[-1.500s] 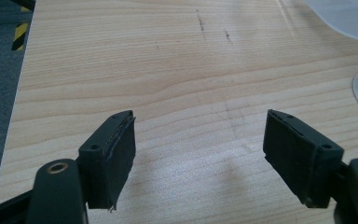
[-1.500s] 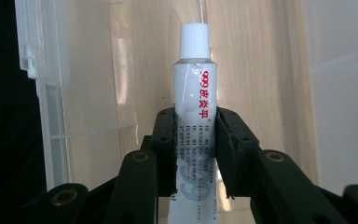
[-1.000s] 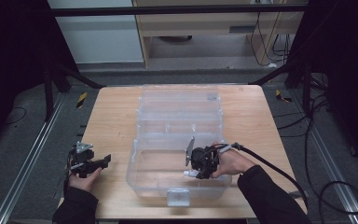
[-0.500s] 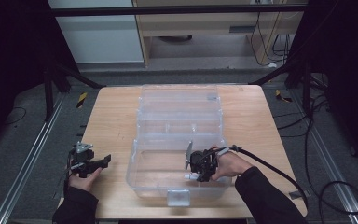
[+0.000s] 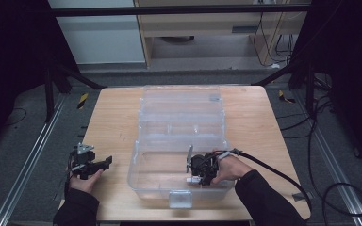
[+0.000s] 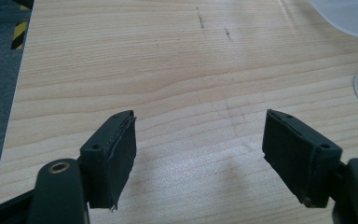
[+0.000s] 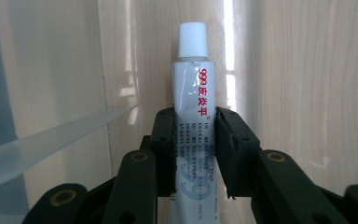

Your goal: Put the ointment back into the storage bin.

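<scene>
Tube (image 7: 193, 112) lettering shows in the right gripper view, right tool (image 7: 195, 154) clamping it; left tool (image 6: 198, 163) gapes empty.

Light falls from above onto the desk (image 5: 113, 117), whose pale wood is evenly bright in the high view, while the surroundings to the left and right sink into near black. That view is soft and slightly grainy, with fine detail smeared. The clear box (image 5: 181, 136) picks up faint pale sheen on its walls. In the left gripper view the wood grain is crisp and the left tongs (image 6: 200, 158) cast a soft, blurred shadow on the near desk. In the right gripper view, bright vertical streaks of glare run behind the tube (image 7: 193, 112), whose print is sharp; the plastic at left is milky and unfocused.
</scene>
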A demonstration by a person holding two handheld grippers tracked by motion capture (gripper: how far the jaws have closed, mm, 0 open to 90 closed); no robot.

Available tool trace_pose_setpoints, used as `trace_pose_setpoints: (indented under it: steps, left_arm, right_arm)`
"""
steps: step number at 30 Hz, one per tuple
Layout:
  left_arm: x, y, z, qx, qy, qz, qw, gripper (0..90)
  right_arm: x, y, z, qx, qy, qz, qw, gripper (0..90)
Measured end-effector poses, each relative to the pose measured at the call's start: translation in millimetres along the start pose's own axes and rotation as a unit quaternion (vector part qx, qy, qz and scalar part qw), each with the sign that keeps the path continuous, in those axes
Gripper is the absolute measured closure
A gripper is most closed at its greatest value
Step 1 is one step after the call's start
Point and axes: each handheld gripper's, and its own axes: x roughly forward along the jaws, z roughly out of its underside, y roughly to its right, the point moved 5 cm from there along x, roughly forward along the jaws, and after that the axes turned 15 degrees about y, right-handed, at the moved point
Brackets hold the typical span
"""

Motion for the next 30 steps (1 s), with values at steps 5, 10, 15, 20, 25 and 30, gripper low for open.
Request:
trace_pose_setpoints:
  steps: [5,10,15,20,25,30]
  left_arm:
    - [0.1,0.0,0.1,0.000,-0.001,0.000,1.0000,25.4]
    - [0.1,-0.2,0.1,0.000,-0.001,0.000,1.0000,25.4]
    - [0.1,0.0,0.1,0.000,-0.001,0.001,1.0000,25.4]
    - [-0.3,0.1,0.1,0.000,-0.001,0.001,1.0000,25.4]
    - [-0.4,0.1,0.2,0.000,-0.001,0.002,1.0000,25.4]
    - [-0.4,0.9,0.5,0.000,-0.002,0.003,1.0000,26.0]
  right_arm:
    - [1.7,1.0,1.0,0.006,-0.007,0.004,0.9999,68.9]
    - [1.4,2.6,2.8,0.004,-0.017,0.007,0.9998,69.1]
    - [-2.4,2.5,2.3,0.007,-0.007,0.012,0.9999,67.8]
    - [-17.1,1.4,-0.6,0.021,0.030,0.026,0.9990,62.8]
    - [-36.2,1.2,-1.0,0.045,0.075,0.046,0.9951,57.2]
    - [-63.8,3.2,5.4,0.104,0.156,0.087,0.9785,47.4]
